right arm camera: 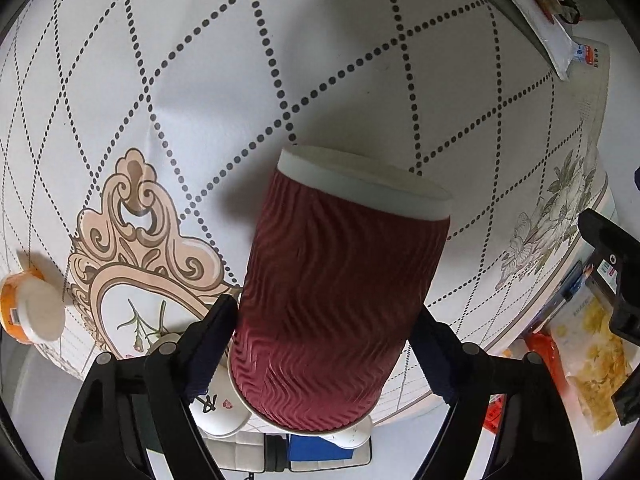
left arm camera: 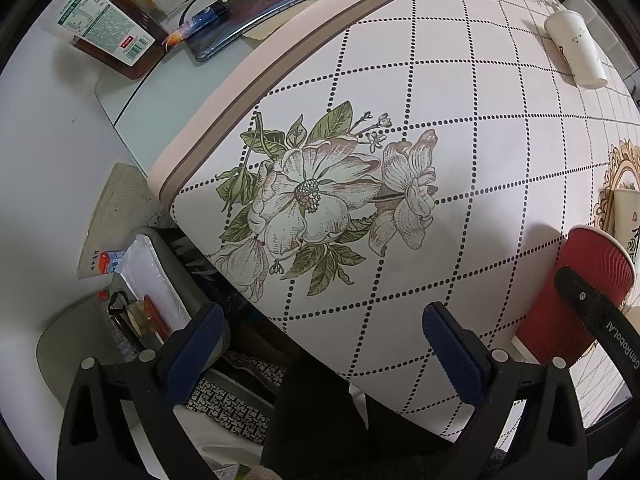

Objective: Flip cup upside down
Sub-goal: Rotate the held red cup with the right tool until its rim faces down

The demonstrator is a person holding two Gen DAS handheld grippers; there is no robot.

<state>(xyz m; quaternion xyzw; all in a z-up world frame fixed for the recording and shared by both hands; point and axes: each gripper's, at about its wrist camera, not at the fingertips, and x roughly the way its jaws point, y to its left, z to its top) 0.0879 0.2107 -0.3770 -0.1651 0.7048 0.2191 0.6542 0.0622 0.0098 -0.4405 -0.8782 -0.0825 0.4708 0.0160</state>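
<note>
I see the table [right arm camera: 320, 60] under its dotted cloth; above it my right gripper [right arm camera: 324, 340] pinches the red cup [right arm camera: 340, 288] between both fingers, white base pointing away. My left gripper [left arm camera: 324, 344] hangs spread, empty

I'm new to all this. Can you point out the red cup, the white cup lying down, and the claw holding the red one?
red cup [right arm camera: 336, 300], right wrist view, ribbed side.
white cup [left arm camera: 576, 48], left wrist view, side.
right claw [right arm camera: 324, 348], right wrist view, between fingertips.

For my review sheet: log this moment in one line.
right gripper: shut on red cup | cup: tilted, above tablecloth | left gripper: open, empty
</note>
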